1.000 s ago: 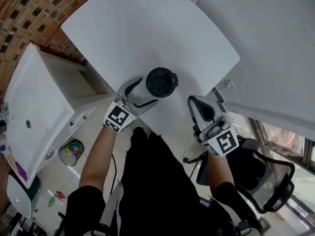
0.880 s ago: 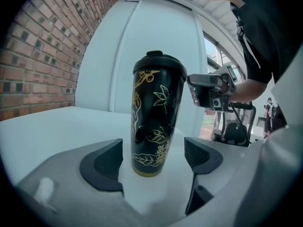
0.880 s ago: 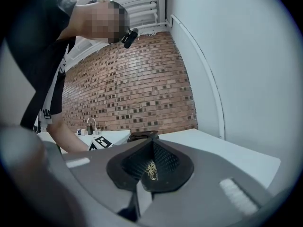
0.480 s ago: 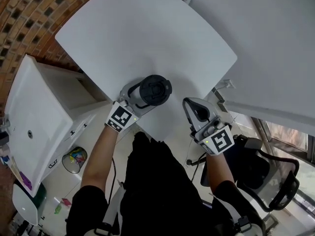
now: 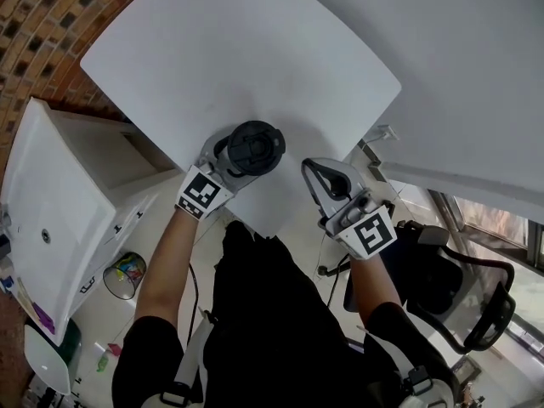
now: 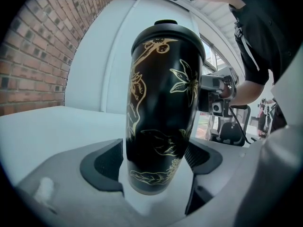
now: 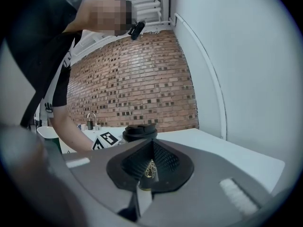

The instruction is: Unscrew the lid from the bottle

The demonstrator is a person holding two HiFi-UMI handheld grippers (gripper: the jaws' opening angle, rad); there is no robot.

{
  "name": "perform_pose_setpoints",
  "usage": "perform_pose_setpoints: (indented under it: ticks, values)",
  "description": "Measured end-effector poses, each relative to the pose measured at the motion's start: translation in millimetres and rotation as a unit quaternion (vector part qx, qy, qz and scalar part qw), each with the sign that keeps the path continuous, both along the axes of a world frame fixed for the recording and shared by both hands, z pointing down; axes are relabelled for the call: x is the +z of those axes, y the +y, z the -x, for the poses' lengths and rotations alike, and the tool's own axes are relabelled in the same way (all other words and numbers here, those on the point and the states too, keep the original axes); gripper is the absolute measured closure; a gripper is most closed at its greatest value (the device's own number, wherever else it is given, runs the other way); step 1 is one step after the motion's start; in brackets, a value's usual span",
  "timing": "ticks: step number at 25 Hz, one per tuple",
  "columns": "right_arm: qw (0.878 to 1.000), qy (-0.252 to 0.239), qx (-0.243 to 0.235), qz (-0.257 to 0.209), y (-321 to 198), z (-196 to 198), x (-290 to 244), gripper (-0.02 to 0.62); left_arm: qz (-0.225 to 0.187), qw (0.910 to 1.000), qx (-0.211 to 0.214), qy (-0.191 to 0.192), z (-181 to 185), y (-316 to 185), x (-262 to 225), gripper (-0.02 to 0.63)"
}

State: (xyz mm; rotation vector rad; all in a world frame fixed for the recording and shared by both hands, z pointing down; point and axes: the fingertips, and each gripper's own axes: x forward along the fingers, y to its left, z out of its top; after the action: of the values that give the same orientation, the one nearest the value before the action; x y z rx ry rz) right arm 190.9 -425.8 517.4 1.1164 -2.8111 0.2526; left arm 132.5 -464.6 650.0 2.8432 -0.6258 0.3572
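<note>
Head view: your left gripper point(image 5: 221, 157) clamps the black bottle point(image 6: 163, 103) (lid point(image 5: 252, 146) on) near the 6 o'clock edge of the table point(image 5: 255, 49), while your right gripper point(image 5: 311, 170) sits at its 4 o'clock, jaws together, empty.

Head view steeply down over table point(image 5: 238, 49); gripper views low, close, opposed, sharing the bottle point(image 5: 252, 147).

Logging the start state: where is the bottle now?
Head view, left of centre: the bottle is held in the left gripper over the table's near edge, the right gripper to its right.
</note>
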Motion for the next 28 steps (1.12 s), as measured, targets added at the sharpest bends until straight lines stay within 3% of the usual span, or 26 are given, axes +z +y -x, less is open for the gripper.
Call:
perform_pose_setpoints:
  ticks: [9,11,14,20,28]
  values:
    - [1.0,-0.005,-0.016,0.004,6,8,-1,0.577,0.006,0.9999,0.012,0.004,-6,2,1,0.218]
    - [1.0,-0.019,-0.021,0.004,5,12,-3,0.418,0.006,0.9999,0.011,0.003,-7,3,1,0.219]
    - [0.999,-0.028,-0.03,-0.009,2,25,-7,0.288,0.005,0.9999,0.01,0.003,-8,2,1,0.219]
    - [0.998,-0.02,-0.045,-0.03,-11,60,-7,0.204,0.008,0.9999,0.011,0.003,-8,3,1,0.218]
    - [0.998,-0.015,-0.017,-0.054,-29,81,-10,0.147,0.01,0.9999,0.013,0.004,-9,2,0,0.216]
